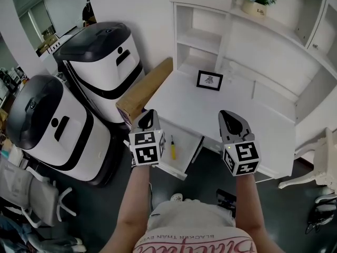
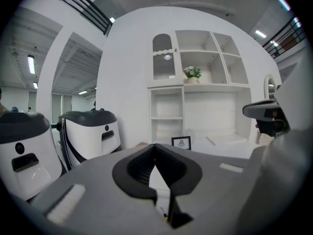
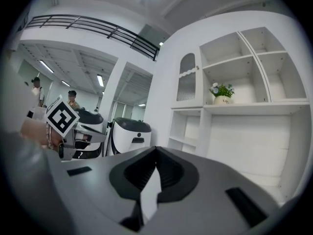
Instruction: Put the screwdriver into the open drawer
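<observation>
A screwdriver [image 1: 172,148] with a yellow handle lies inside the open white drawer [image 1: 185,153] under the desk's front edge. My left gripper [image 1: 149,116] hangs in the air just left of the drawer, above it, jaws shut and empty. In the left gripper view the jaws [image 2: 155,147] meet at the tips, and a sliver of the screwdriver [image 2: 165,214] shows far below through the gap behind them. My right gripper [image 1: 232,119] hovers over the desk's front edge, right of the drawer, also shut with nothing in it; its jaws [image 3: 156,151] touch at the tips.
The white desk [image 1: 263,125] carries a small black picture frame [image 1: 209,80], with shelves and a flower pot [image 1: 256,1] behind. A brown board [image 1: 145,91] leans at the desk's left end. Two white-and-black machines [image 1: 102,62] [image 1: 47,125] stand on the left, a white chair [image 1: 322,162] on the right.
</observation>
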A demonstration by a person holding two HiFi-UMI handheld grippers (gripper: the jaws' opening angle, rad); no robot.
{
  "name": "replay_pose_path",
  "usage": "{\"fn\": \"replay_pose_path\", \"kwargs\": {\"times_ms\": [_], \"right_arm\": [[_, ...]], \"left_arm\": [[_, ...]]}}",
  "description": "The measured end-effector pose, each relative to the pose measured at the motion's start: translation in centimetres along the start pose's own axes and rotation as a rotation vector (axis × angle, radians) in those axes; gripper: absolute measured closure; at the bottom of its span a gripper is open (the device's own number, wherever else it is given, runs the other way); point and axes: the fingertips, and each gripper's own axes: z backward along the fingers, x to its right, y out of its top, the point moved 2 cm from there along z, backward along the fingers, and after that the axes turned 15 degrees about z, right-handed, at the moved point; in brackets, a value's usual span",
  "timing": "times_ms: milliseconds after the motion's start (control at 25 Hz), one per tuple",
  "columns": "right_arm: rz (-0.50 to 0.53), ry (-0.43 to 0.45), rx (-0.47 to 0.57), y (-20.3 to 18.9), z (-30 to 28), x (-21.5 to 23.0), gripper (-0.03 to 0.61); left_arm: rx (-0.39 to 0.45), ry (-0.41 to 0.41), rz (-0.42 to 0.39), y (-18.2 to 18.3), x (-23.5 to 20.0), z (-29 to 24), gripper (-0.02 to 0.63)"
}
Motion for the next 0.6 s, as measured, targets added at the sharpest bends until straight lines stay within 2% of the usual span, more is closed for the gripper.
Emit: {"fn": "replay_pose_path", "kwargs": {"times_ms": [160,320,600], "right_arm": [[-0.002,-0.010,0.029,1.1,0.7,0.7,0.572],[0.000,-0.040,0.054,2.1,1.5,1.5,0.572],[-0.005,-0.087,0.103,4.2,2.9,2.8,0.572]], "left_arm": [[0.057,-0.056,-0.008,2.1,1.3,1.5,0.603],[0.143,-0.108,-0.050,4.4,2.6,3.3,0.603],[0.292,-0.153,-0.123,9.0,3.9,6.5,0.603]]}}
